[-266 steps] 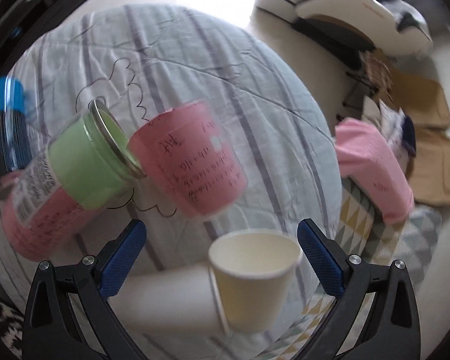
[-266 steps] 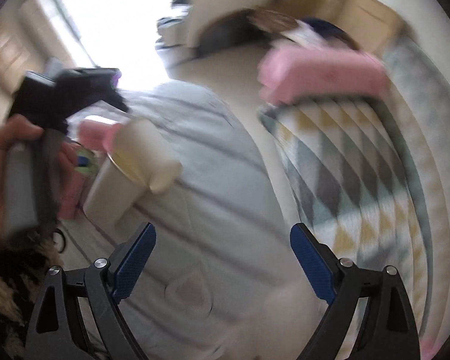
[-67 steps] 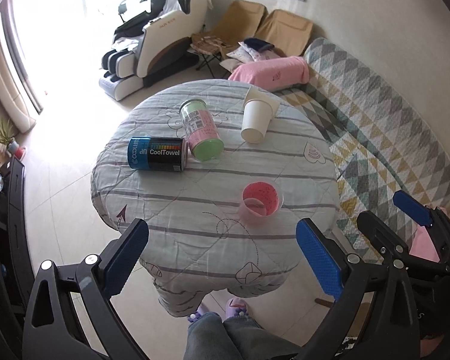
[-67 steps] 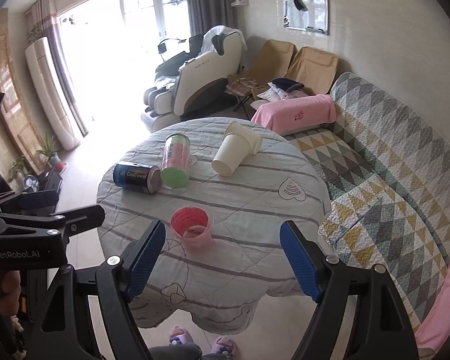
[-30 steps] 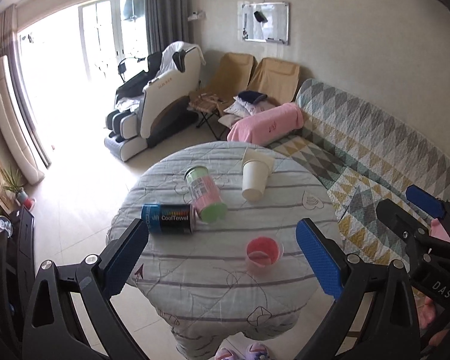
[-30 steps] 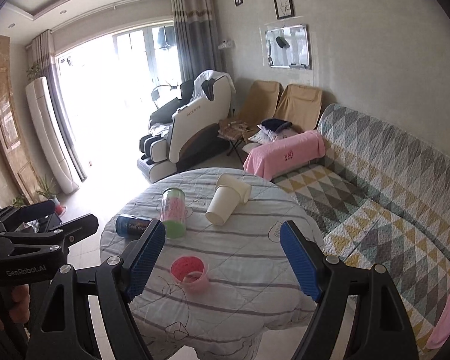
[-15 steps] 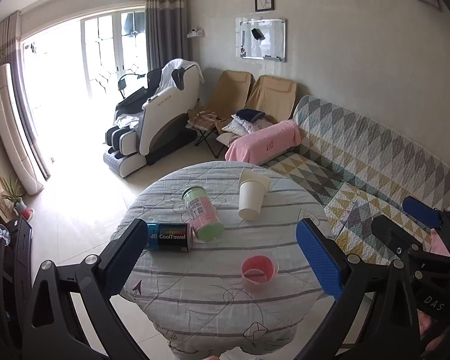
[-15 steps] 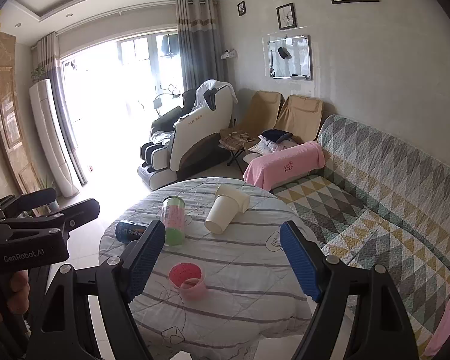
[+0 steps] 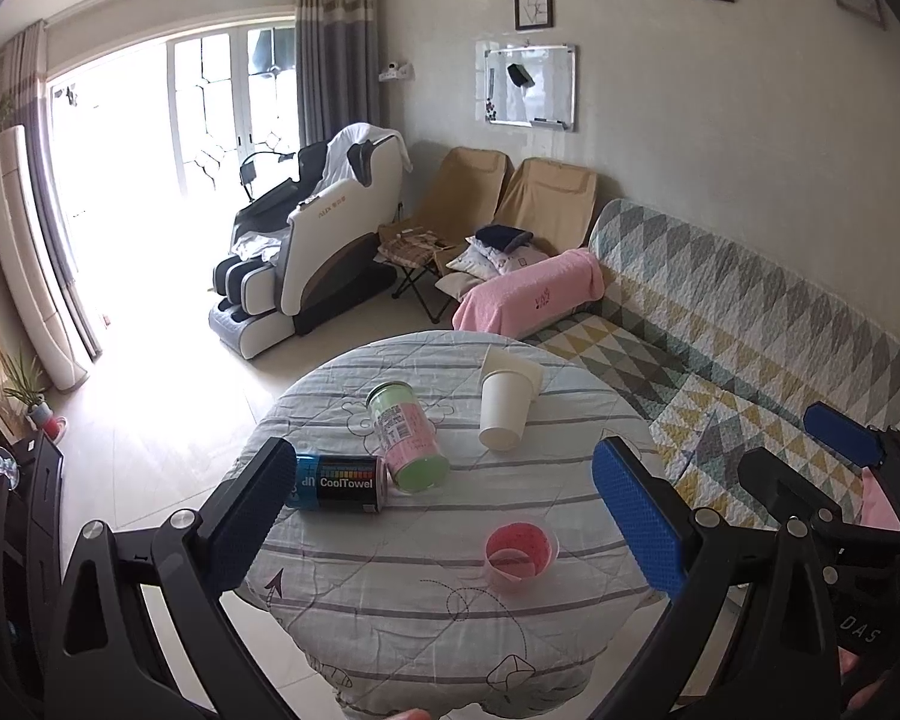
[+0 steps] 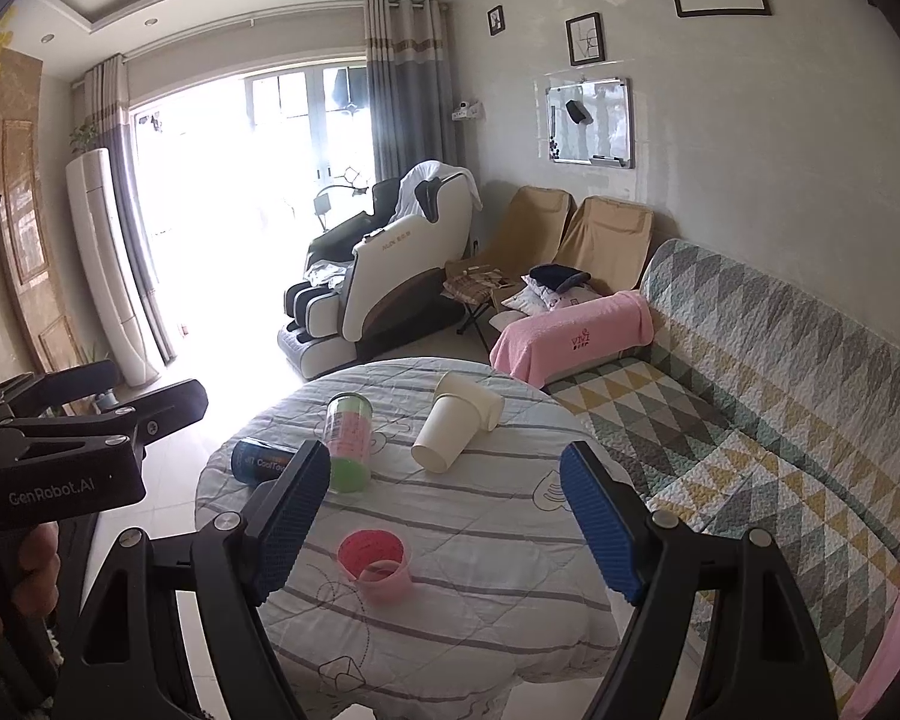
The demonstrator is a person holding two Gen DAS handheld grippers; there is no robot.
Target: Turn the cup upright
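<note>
On the round table [image 9: 390, 570], a pink cup [image 9: 520, 553] stands upright, mouth open.

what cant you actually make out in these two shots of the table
- Blue can, right wrist view: its near end is hidden behind the right gripper's fingertip.
- Paper cups, left wrist view: the rear cup is mostly covered by the front one.
- Pink cup, both views: the contents are too small to identify.
- Table, both views: the legs are hidden under the cloth.
</note>
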